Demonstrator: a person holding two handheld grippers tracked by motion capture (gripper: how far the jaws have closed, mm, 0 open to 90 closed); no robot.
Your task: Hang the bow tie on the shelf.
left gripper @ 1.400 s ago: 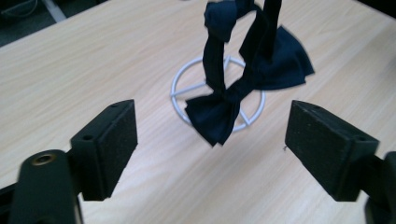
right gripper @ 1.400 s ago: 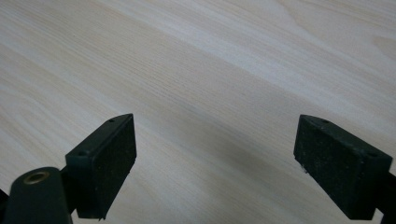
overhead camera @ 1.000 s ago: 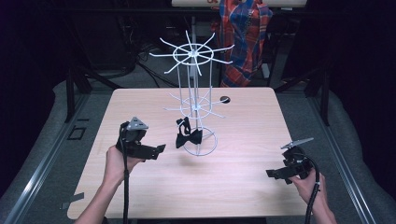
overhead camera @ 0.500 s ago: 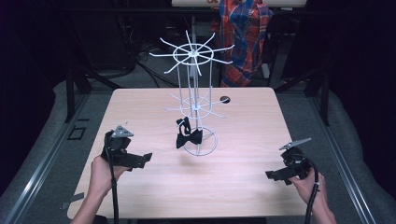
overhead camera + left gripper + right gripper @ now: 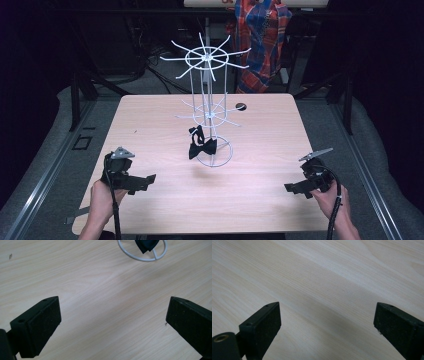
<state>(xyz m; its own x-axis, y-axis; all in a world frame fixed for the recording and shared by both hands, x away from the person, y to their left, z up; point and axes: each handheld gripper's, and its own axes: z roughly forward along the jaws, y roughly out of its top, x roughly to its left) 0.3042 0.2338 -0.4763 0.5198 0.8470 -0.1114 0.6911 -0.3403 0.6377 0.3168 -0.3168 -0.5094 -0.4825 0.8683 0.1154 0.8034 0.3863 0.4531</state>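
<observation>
A white wire rack (image 5: pixel 205 57) with two tiers of hooks stands mid-table on a ring base (image 5: pixel 216 161). A black bow tie (image 5: pixel 201 146) hangs low on it, just above the ring. My left gripper (image 5: pixel 146 181) hovers near the front left of the table, well short of the rack. Its jaws have just been opening and stand wide with nothing between them. In the left gripper view (image 5: pixel 113 320) the bow tie (image 5: pixel 146 244) and the ring base (image 5: pixel 130 255) lie far ahead. My right gripper (image 5: pixel 292 188) rests open at the front right, over bare wood (image 5: pixel 327 322).
The light wooden table (image 5: pixel 150 120) has a small dark hole (image 5: pixel 241 106) behind the rack. A red and blue plaid shirt (image 5: pixel 262 35) is past the far edge. Dark frame rails run along both sides.
My left gripper has drawn back from beside the rack toward the front left corner and sunk lower. The right gripper has kept still.
</observation>
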